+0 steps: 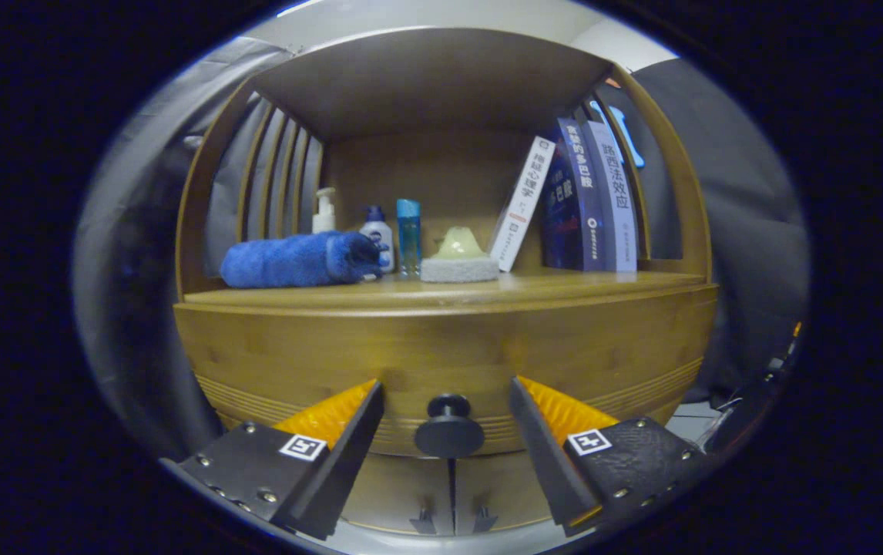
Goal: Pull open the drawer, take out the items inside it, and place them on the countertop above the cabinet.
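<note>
Wooden drawer front, round knob between the spread gripper fingers.

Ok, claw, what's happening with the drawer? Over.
Claw open, fingers either side of the drawer knob, not touching. Drawer shut. Nothing in the way.

Gripper: two wedge-shaped jaws, wide apart
Inner faces: ribbed pads
Outer plates: flat, textured, tapering forward
Markings: a square black-and-white tag on each plate
Fasteners: small round screws along the plate edges
</note>
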Demonstrator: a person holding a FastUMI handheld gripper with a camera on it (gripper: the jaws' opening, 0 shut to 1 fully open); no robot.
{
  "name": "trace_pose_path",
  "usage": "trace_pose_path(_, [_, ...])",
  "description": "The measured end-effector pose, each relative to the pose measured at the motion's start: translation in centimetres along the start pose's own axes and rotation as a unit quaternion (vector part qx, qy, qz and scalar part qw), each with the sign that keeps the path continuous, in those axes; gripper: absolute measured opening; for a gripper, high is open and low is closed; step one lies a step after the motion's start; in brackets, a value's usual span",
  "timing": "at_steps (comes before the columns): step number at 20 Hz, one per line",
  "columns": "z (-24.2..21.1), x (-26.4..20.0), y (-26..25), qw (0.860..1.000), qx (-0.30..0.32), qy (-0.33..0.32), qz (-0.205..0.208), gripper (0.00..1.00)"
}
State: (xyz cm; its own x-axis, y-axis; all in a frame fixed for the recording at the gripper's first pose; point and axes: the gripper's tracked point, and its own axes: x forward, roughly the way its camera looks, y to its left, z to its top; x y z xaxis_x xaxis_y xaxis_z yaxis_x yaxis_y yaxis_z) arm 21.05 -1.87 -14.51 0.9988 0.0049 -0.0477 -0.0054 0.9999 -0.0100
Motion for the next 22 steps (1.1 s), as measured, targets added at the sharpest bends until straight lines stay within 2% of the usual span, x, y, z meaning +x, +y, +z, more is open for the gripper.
trace_pose_path(3, [2.0, -2.4, 1.2, 0.999, -0.041, 0.014, -0.01, 0.98])
trace_pose_path(8, [7.2, -6.3, 4.1, 0.997, -0.083, -0.004, 0.006, 0.96])
trace_pose_path(10, [8.9, -7.6, 6.3, 0.995, -0.09, -0.009, 0.047, 0.96])
trace_pose_path(11, [9.7, -8.2, 7.0, 0.995, -0.088, -0.007, 0.054, 0.96])
trace_pose_path(14, [11.3, -11.1, 6.0, 0.995, -0.09, 0.015, 0.03, 0.96])
trace_pose_path(18, [16.2, -14.9, 5.3, 0.999, -0.036, -0.011, 0.004, 0.96])
trace_pose_path(22, [19.3, -19.3, 3.9, 0.998, -0.057, -0.006, -0.012, 0.96])
